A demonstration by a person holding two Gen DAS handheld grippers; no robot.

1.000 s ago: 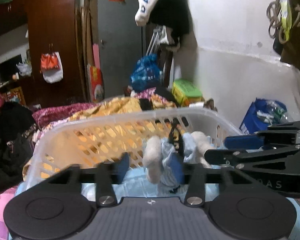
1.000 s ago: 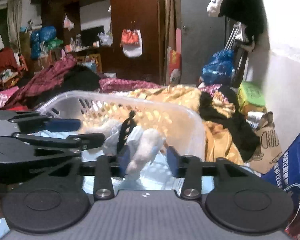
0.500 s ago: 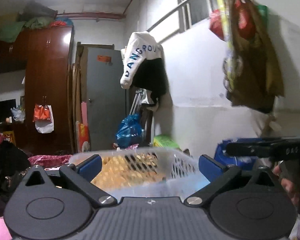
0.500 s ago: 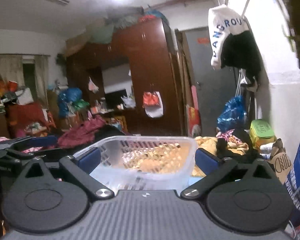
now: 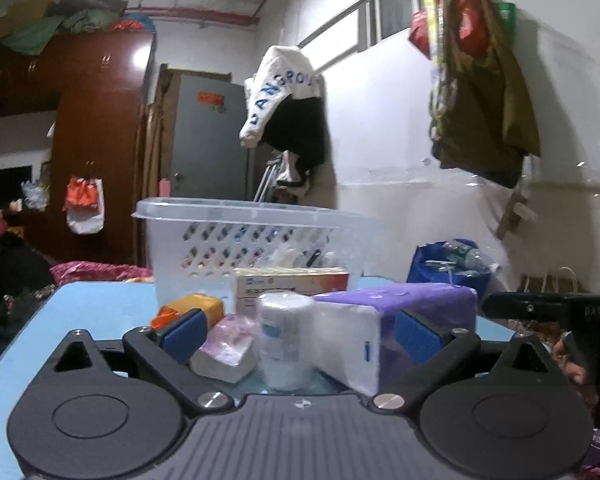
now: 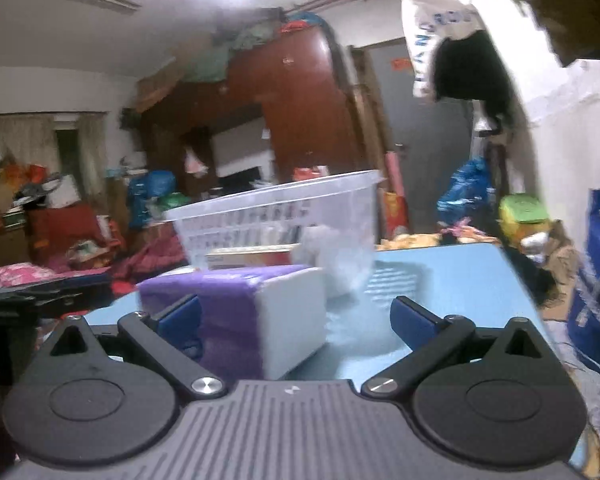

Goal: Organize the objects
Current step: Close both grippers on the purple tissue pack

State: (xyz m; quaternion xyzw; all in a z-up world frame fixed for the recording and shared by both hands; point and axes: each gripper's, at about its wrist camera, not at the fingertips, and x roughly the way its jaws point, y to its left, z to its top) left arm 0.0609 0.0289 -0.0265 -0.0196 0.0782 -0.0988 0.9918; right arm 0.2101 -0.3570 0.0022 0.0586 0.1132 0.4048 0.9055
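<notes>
While both tongs, the left gripper (image 5: 300,330) and right gripper (image 6: 296,316), are spread wide and hold nothing, the purple pack (image 5: 396,320) sits between them, the basket (image 5: 256,240) at 12 o'clock.

Both cameras sit low over the table (image 5: 100,304), each looking forward along its own open tongs. The left view faces the basket (image 5: 236,236) head-on, close to the clutter. The right view looks from further right; both share the basket (image 6: 284,208) and purple pack (image 6: 228,304).
</notes>
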